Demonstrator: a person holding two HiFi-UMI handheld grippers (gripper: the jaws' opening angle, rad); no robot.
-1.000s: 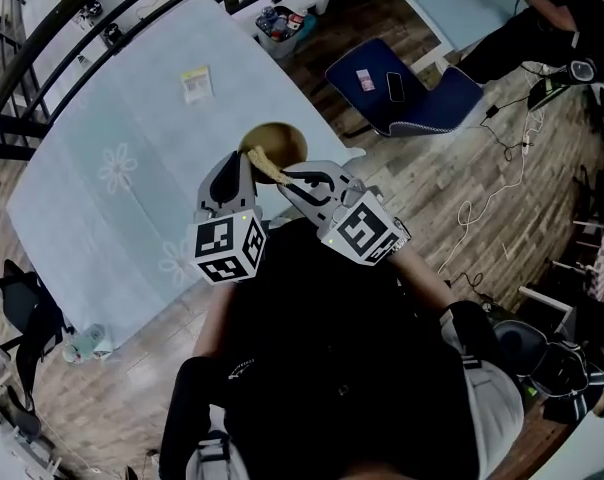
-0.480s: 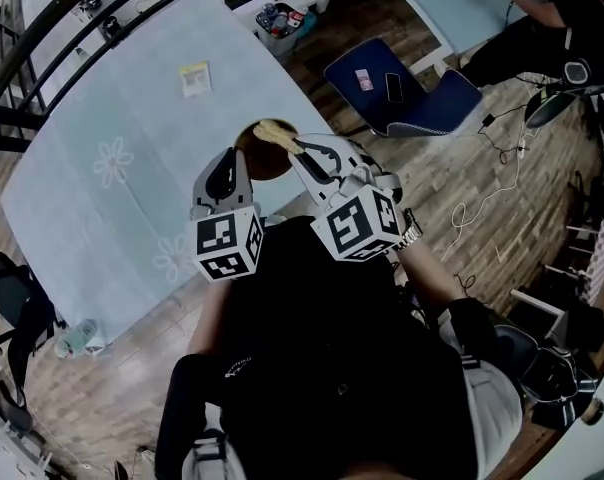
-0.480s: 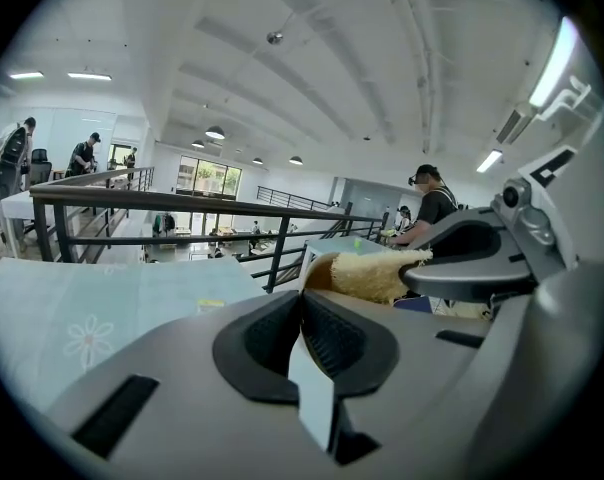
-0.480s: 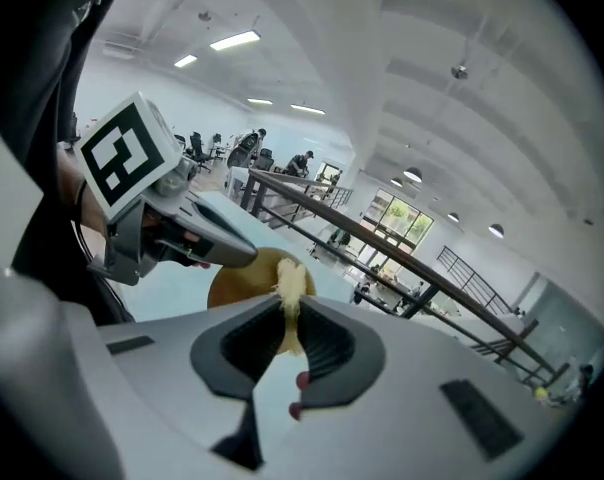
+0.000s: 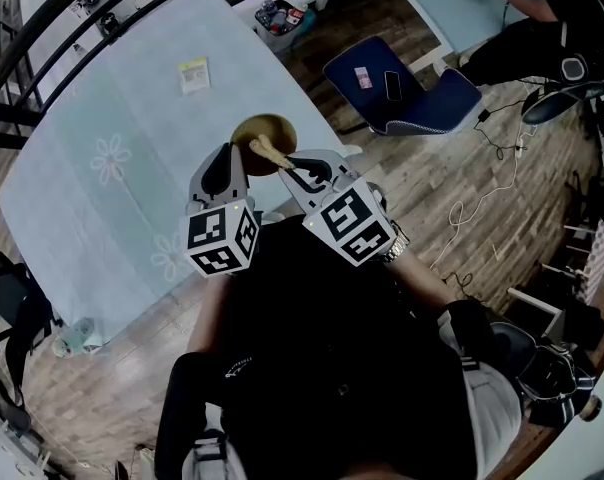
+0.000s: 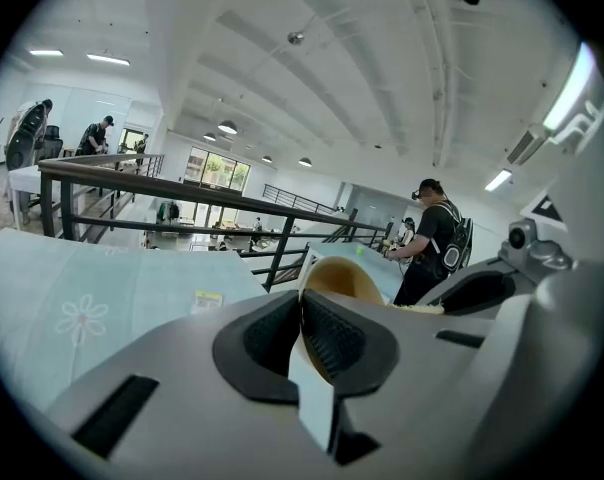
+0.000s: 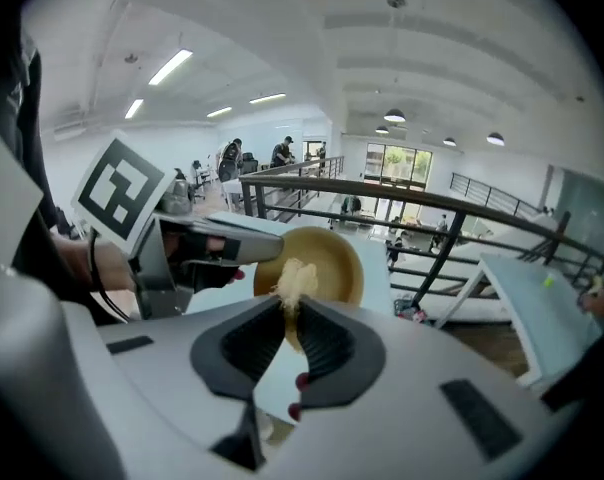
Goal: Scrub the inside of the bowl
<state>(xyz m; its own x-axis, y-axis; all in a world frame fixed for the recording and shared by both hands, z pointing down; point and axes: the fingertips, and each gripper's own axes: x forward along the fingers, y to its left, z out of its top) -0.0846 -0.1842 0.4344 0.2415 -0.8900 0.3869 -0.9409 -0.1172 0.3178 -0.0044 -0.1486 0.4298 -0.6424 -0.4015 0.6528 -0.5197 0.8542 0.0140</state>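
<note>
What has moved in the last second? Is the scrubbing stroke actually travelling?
Yes. The right claw, shut on the scrubber, pushed it across the bowl toward the far rim, then drew it back to the near side. Unchanged: the left claw still clamps the bowl's rim, and nothing was released.

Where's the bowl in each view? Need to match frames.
Head view: bowl upper centre, at the left gripper's tip.
Left gripper view: bowl centre, rim between the jaws.
Right gripper view: bowl centre, behind the scrubber.
Shared landmark: left gripper shut on the rim.
</note>
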